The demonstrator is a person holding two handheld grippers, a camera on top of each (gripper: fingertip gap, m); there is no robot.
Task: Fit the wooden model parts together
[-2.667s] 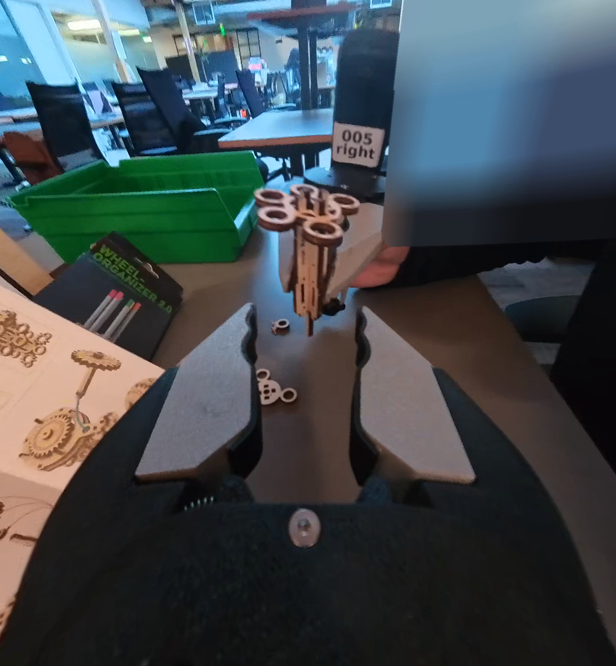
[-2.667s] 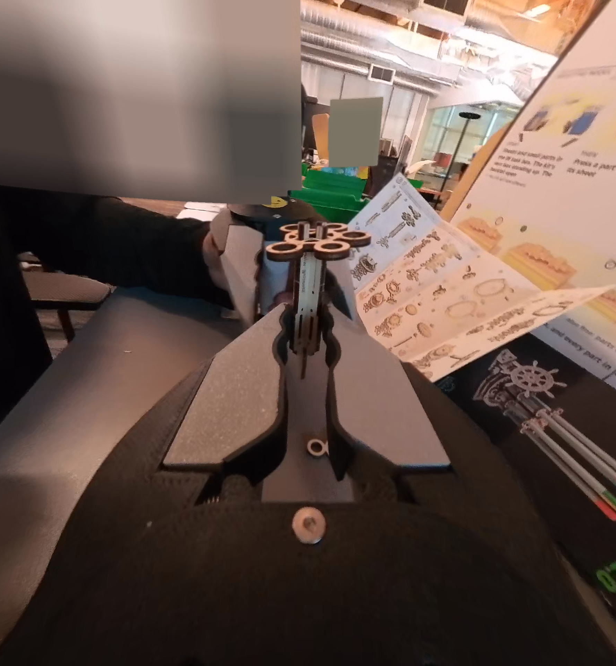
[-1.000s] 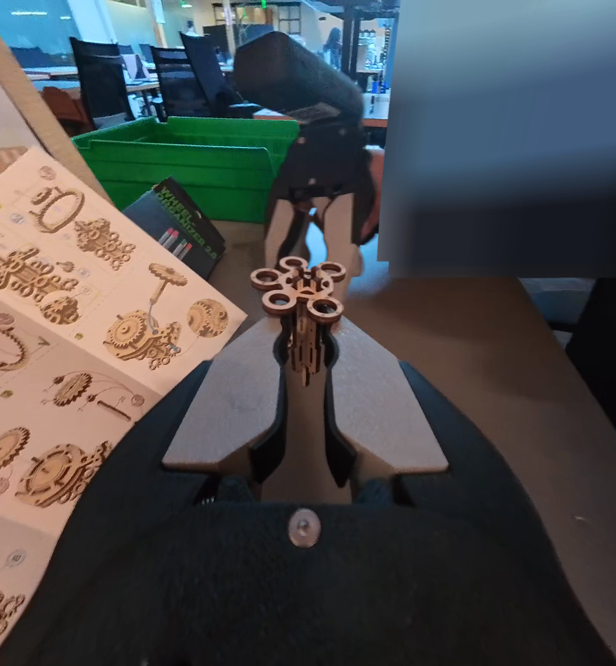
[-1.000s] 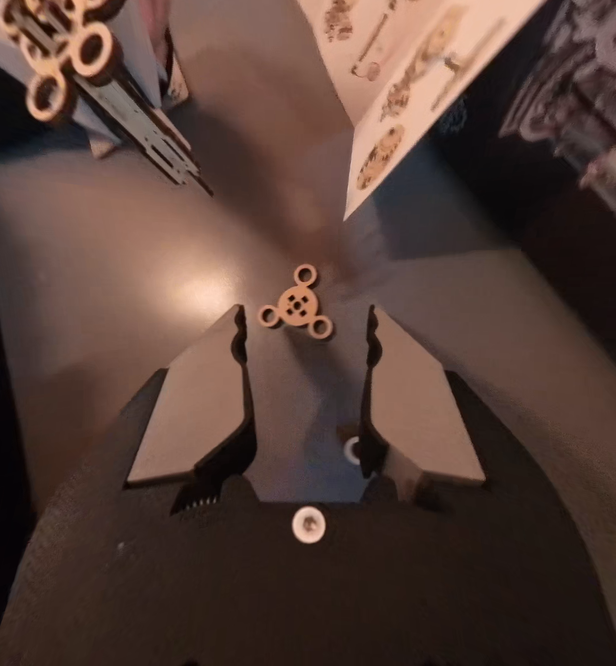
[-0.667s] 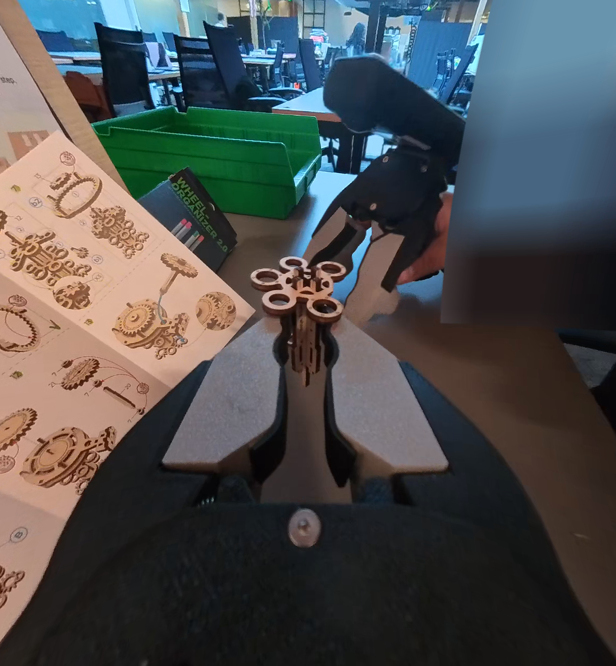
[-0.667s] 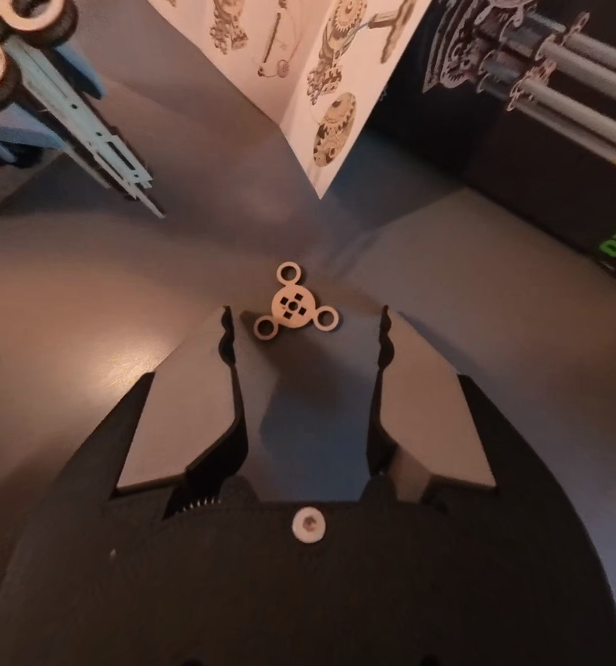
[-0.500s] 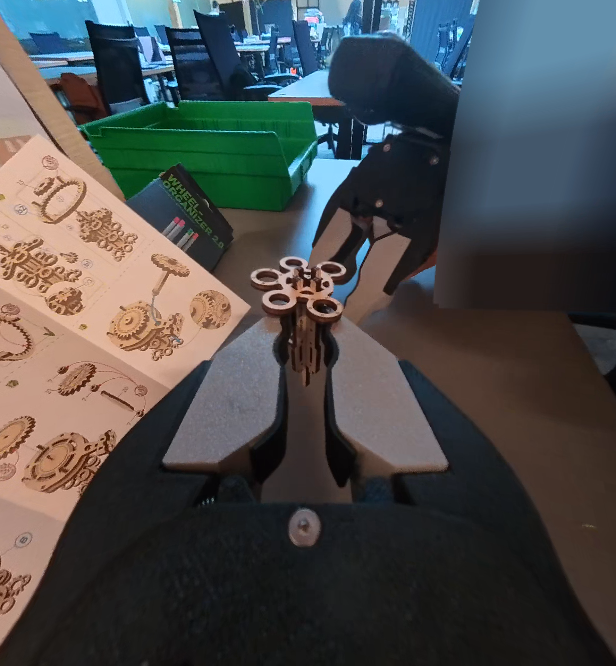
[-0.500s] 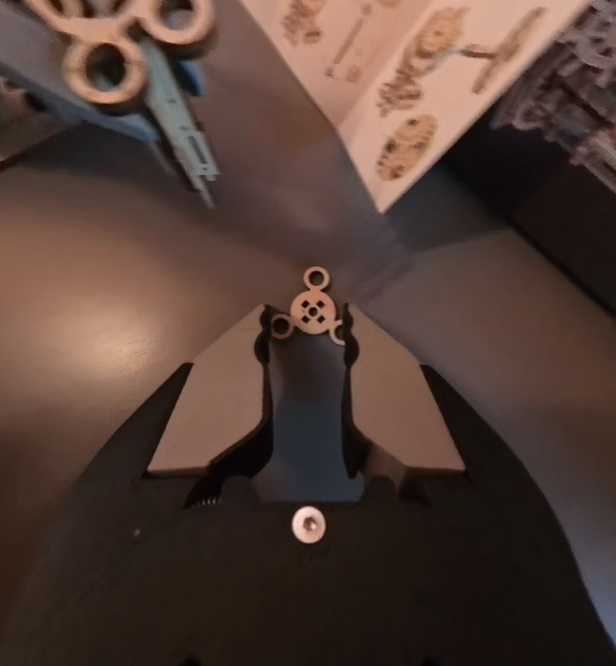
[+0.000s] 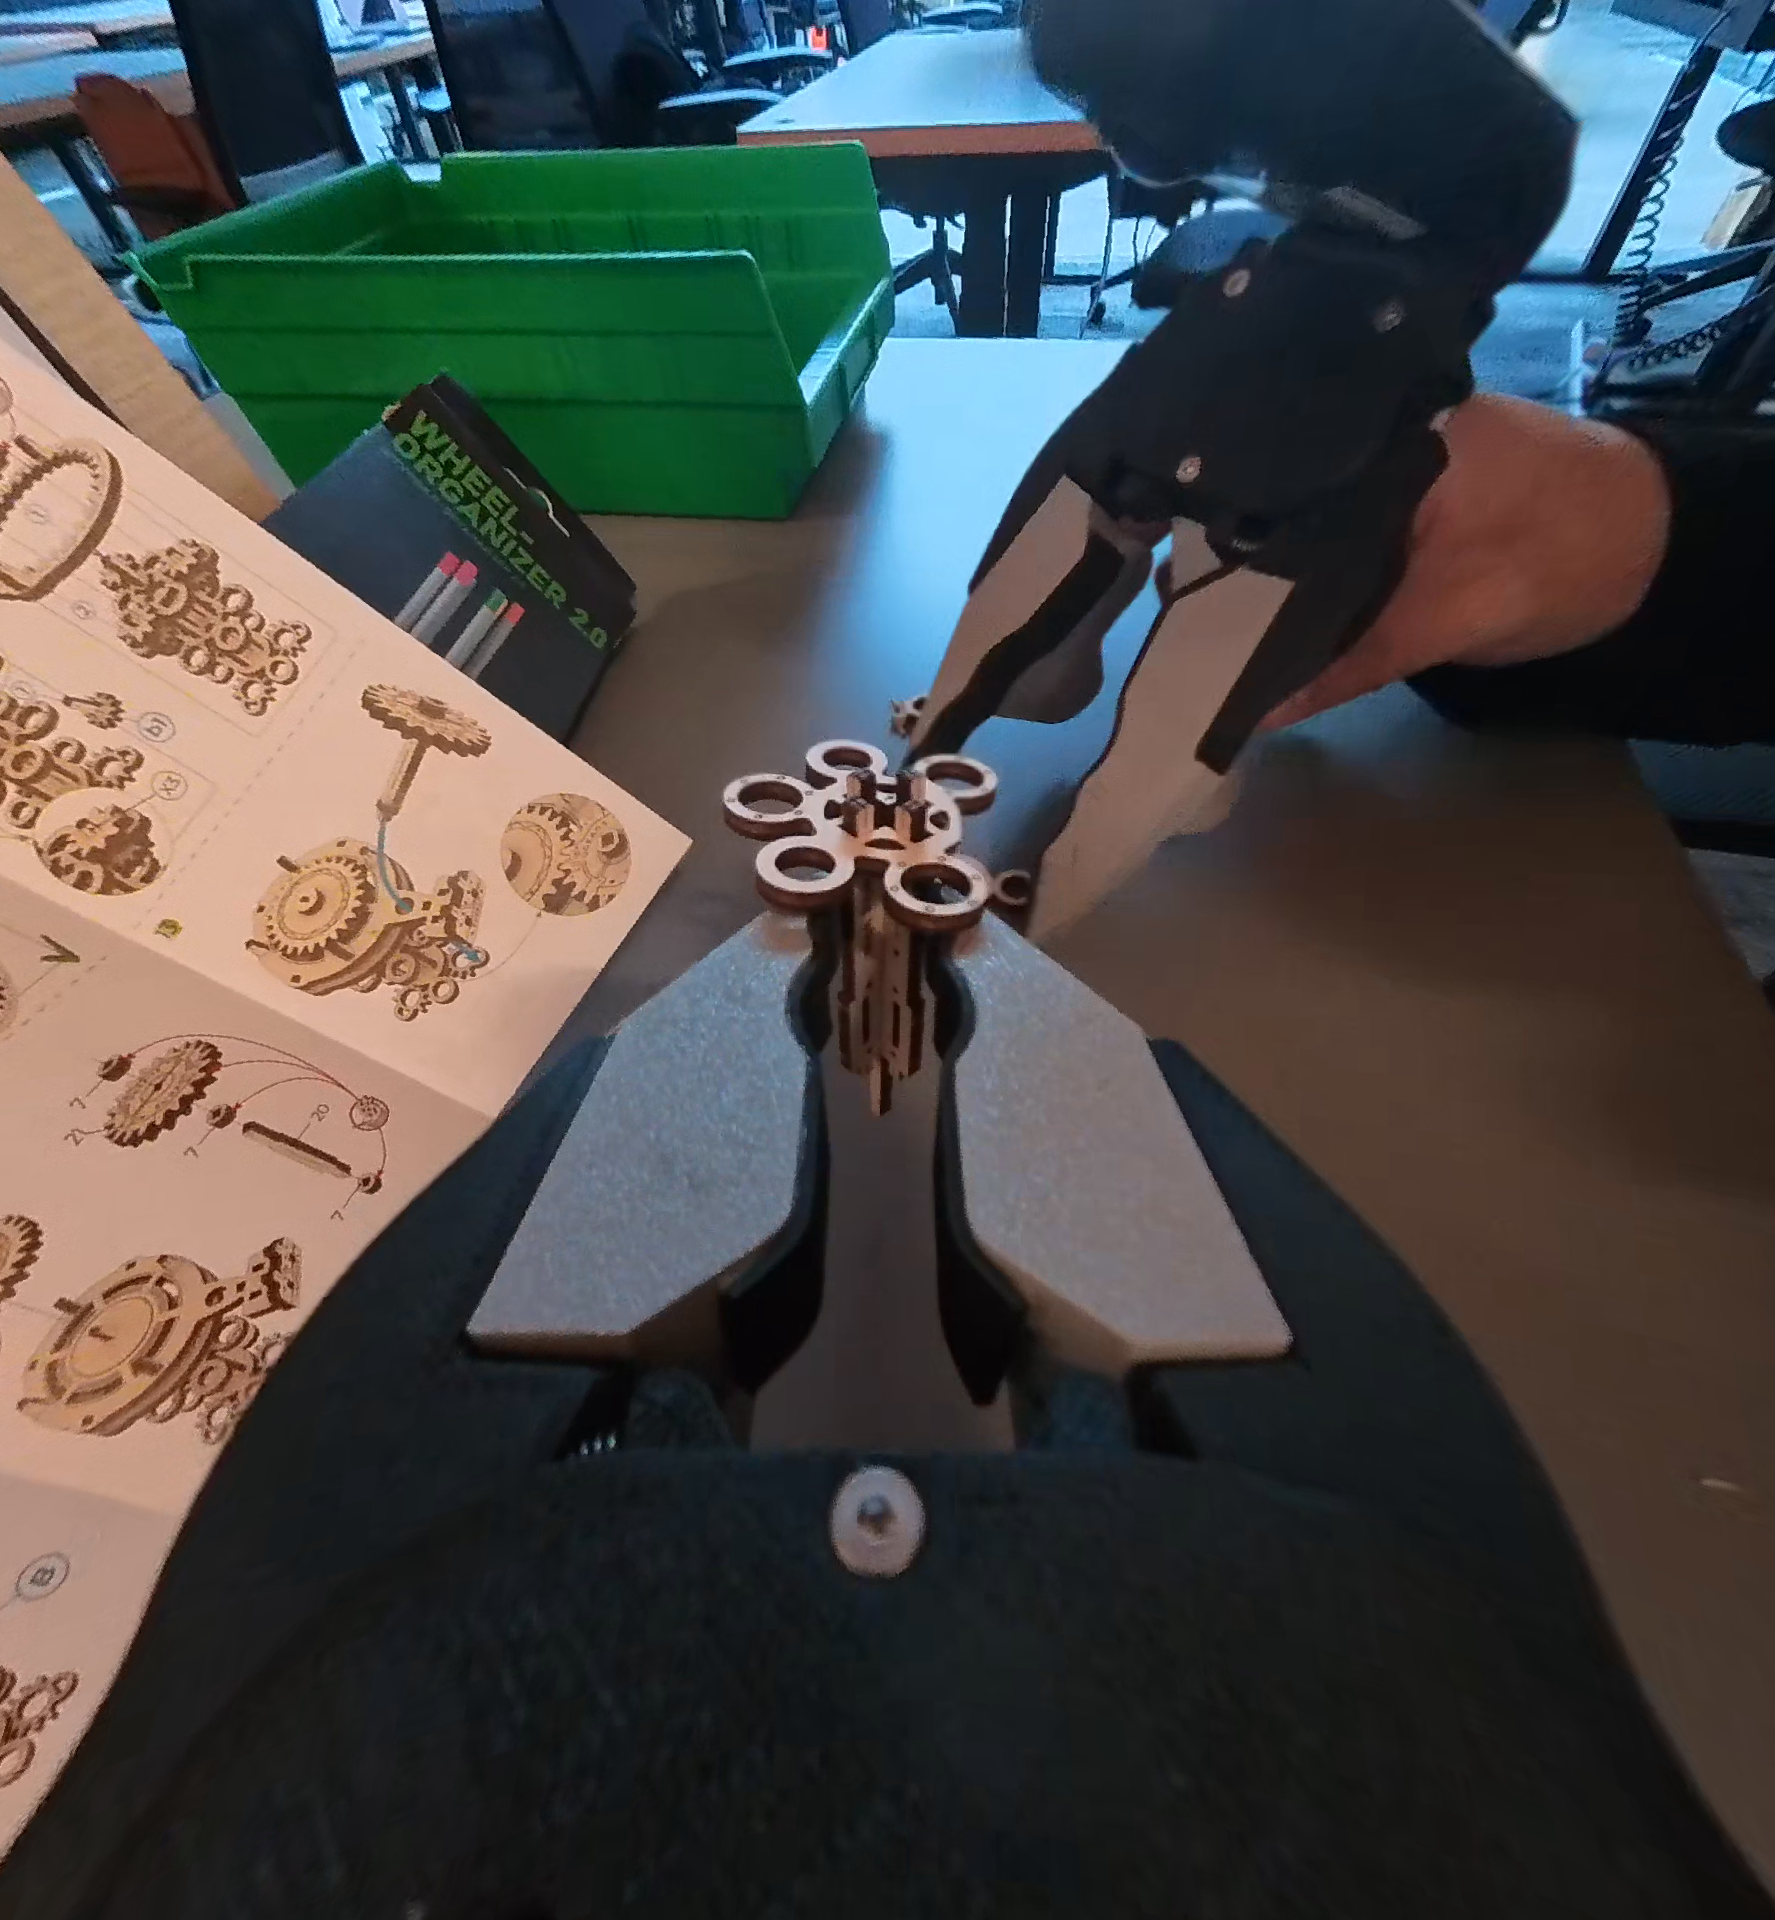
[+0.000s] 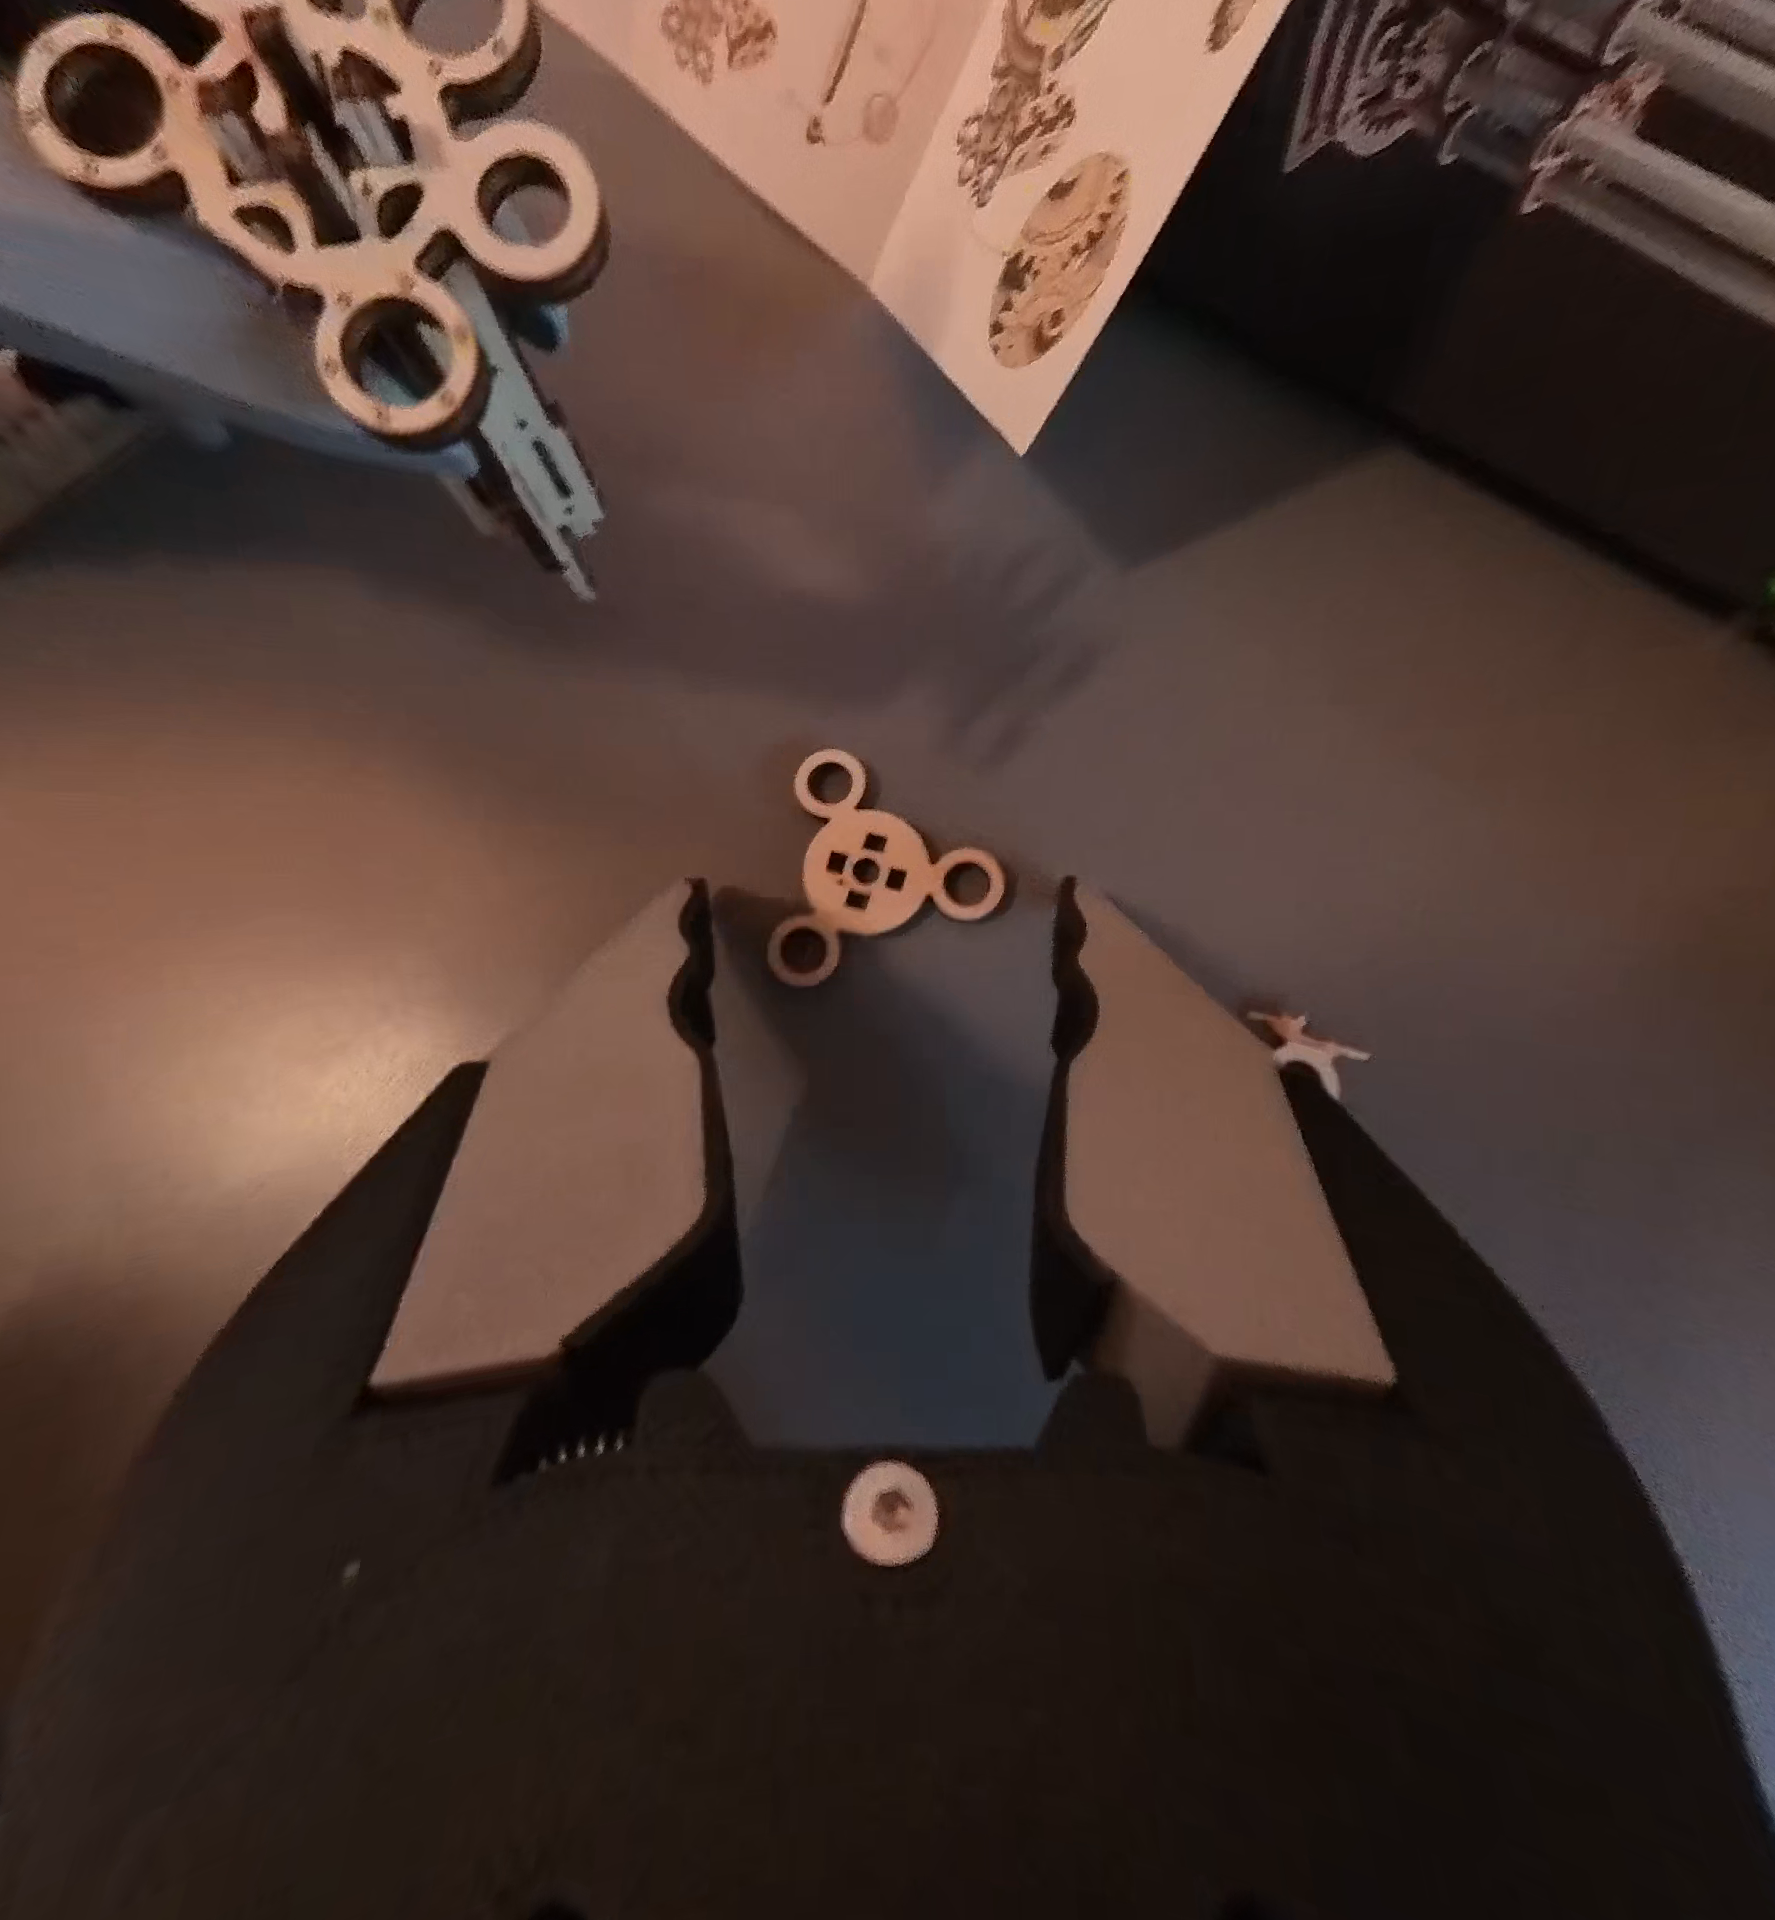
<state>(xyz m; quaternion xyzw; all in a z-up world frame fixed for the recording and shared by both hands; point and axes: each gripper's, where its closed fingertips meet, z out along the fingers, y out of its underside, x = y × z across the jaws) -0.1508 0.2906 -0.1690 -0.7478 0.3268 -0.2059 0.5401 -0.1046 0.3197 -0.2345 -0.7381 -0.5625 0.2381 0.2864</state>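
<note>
Left tool (image 9: 875,1003): I have it clamped narrow on the stem of the wooden shaft assembly (image 9: 867,862), held above the counter (image 9: 1382,1091), its five-ring plate on top and notched tabs poking up through the middle.
Right tool (image 10: 878,904): spread wide and empty, tips low over the counter, one on each side of the loose piece without touching it.
Three-ring disc (image 10: 867,873): lies flat on the counter just ahead of my right tool's tips, with small square slots round a centre hole.
Step in hand: as I judge it, picking up this disc so it can go onto the shaft's tabs.
Next move: I should bring the tips in on the disc's rim; it is thin and flat, so the grip must catch the edge, then line the slots up with the tabs.
Small wooden scrap (image 10: 1304,1044): beside the right finger, apart from the disc.
Instruction sheet (image 9: 187,883): lies to my left.
Green bin (image 9: 550,322): at the far end of the counter.
</note>
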